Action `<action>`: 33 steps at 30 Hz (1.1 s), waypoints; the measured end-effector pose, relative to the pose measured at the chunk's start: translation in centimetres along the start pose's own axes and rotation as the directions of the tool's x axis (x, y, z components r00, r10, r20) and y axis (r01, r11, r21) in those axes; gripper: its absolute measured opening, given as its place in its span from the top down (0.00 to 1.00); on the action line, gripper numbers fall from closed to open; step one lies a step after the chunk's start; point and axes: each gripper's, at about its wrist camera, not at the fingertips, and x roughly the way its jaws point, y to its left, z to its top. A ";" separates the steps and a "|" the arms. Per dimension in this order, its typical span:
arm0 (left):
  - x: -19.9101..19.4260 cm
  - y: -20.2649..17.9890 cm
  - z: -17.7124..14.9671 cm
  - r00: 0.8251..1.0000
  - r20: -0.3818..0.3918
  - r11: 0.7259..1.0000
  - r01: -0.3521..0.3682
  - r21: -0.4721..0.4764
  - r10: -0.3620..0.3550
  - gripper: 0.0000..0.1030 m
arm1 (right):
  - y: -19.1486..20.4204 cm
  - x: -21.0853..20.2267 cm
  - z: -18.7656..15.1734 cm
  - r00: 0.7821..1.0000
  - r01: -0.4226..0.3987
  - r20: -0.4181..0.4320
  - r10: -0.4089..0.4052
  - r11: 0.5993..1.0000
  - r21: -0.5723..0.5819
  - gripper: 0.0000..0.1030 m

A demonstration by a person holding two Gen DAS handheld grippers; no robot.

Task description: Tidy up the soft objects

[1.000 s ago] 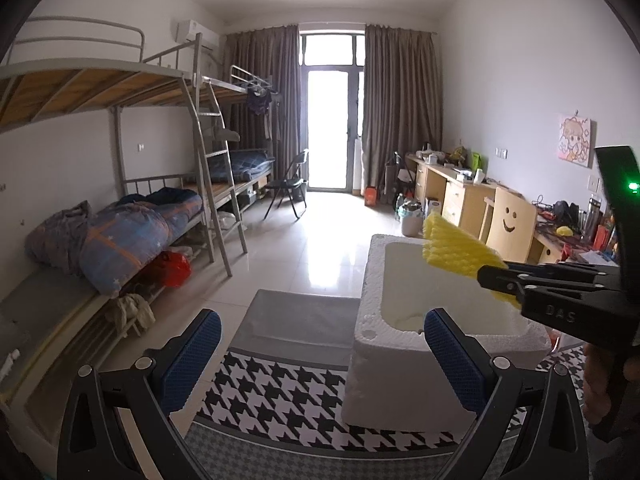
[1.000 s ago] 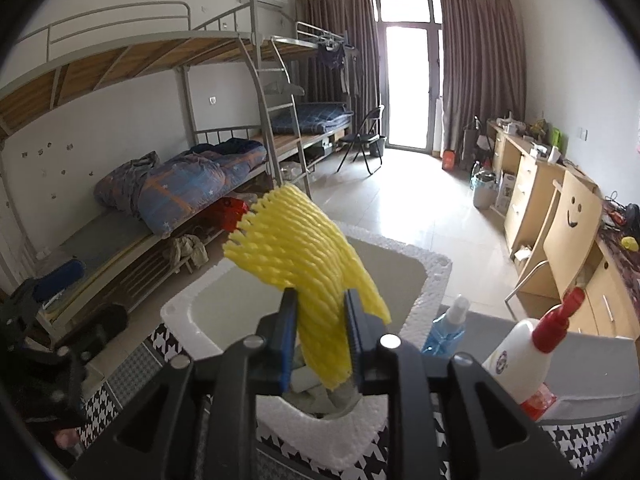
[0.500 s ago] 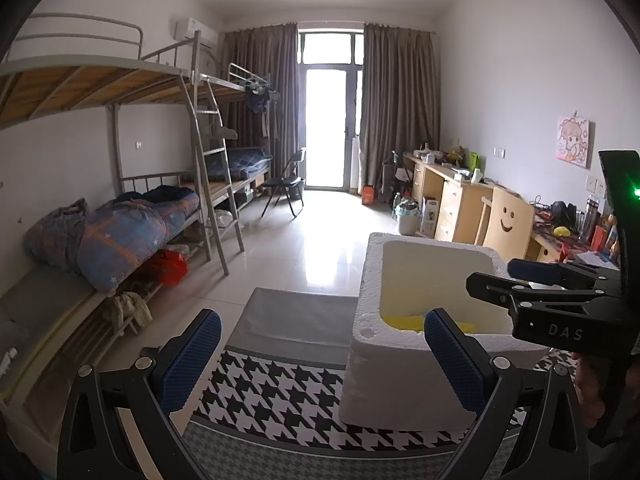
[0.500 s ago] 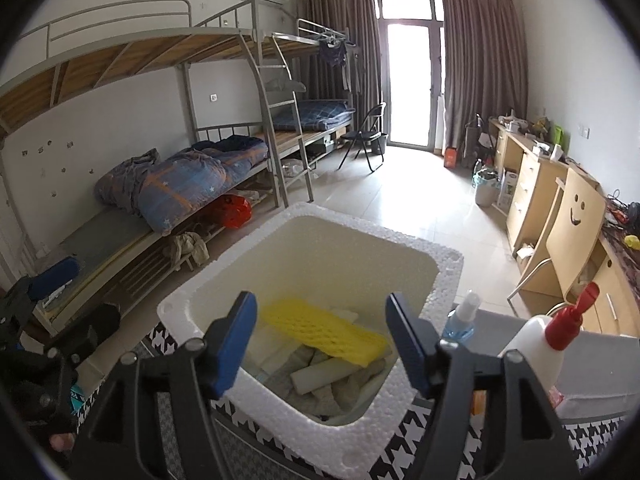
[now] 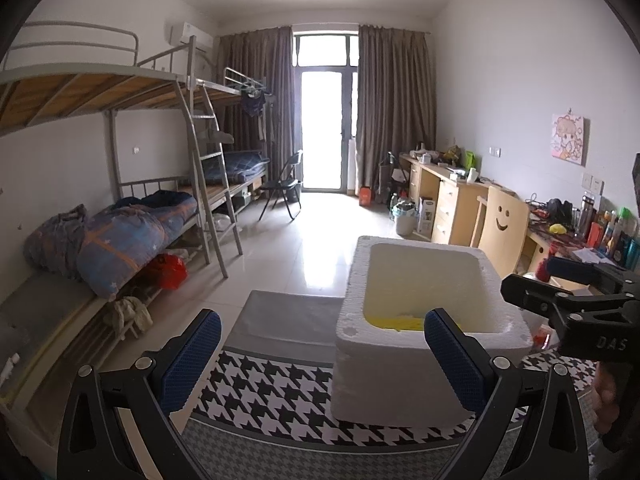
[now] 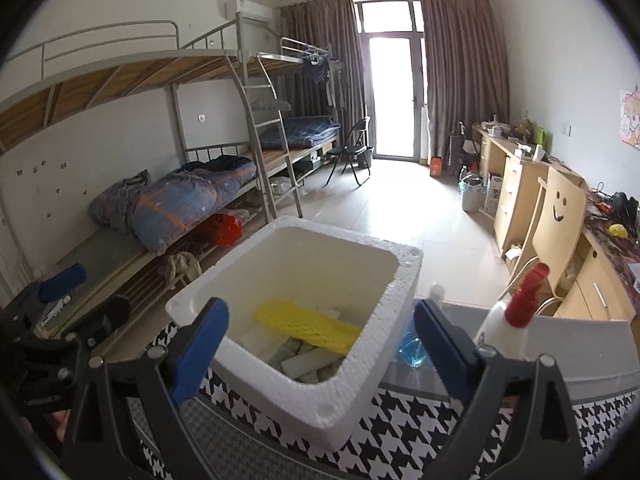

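A white foam box (image 6: 360, 380) stands on the houndstooth cloth (image 6: 400, 440). Inside it a yellow foam net (image 6: 308, 324) lies flat on several white foam pieces (image 6: 308, 362). My right gripper (image 6: 320, 344) hovers just behind the box's near corner, its jaws opening wide with nothing gripped. In the left wrist view the box (image 5: 420, 360) is ahead to the right, with a sliver of the yellow net (image 5: 396, 322) showing over its rim. The right gripper (image 5: 532, 278) sits beside the box's right edge. My left gripper (image 5: 322, 356) is open and empty, short of the box.
A white spray bottle with a red nozzle (image 6: 508, 328) and a bottle of blue liquid (image 6: 414, 350) stand right of the box. Bunk beds (image 5: 120, 240) line the left wall, desks and a smiley-face chair (image 5: 504, 224) the right. A hand (image 5: 604, 400) holds the right gripper.
The right gripper opened and let go of the yellow net, which dropped into the foam box. It then drew back from over the box. The left gripper stayed put.
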 end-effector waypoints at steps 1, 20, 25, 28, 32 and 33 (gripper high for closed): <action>-0.2 -0.1 0.0 1.000 0.003 1.000 0.002 0.000 -0.002 0.01 | 0.0 -0.4 -0.1 1.000 0.009 0.003 -0.009 1.000 -0.008 0.07; -6.7 -3.3 -0.4 0.992 0.069 0.994 0.101 0.038 -0.103 0.01 | 0.7 -8.0 -1.9 0.989 0.067 0.132 -0.064 0.997 -0.023 0.07; -8.2 -4.2 -0.7 0.989 0.086 0.991 0.118 0.067 -0.124 0.01 | 0.6 -9.7 -3.1 0.986 0.085 0.145 -0.083 0.996 -0.012 0.07; -8.8 -4.3 -0.8 0.987 0.090 0.990 0.132 0.059 -0.137 0.01 | 0.8 -10.8 -3.8 0.984 0.093 0.155 -0.089 0.996 -0.019 0.07; -9.6 -4.1 -1.1 0.984 0.102 0.988 0.144 0.051 -0.148 0.01 | 1.1 -12.1 -4.7 0.978 0.119 0.174 -0.112 0.992 -0.030 0.07; -9.8 -4.1 -1.1 0.983 0.105 0.988 0.145 0.051 -0.149 0.01 | 1.1 -12.4 -4.9 0.977 0.124 0.178 -0.115 0.992 -0.036 0.07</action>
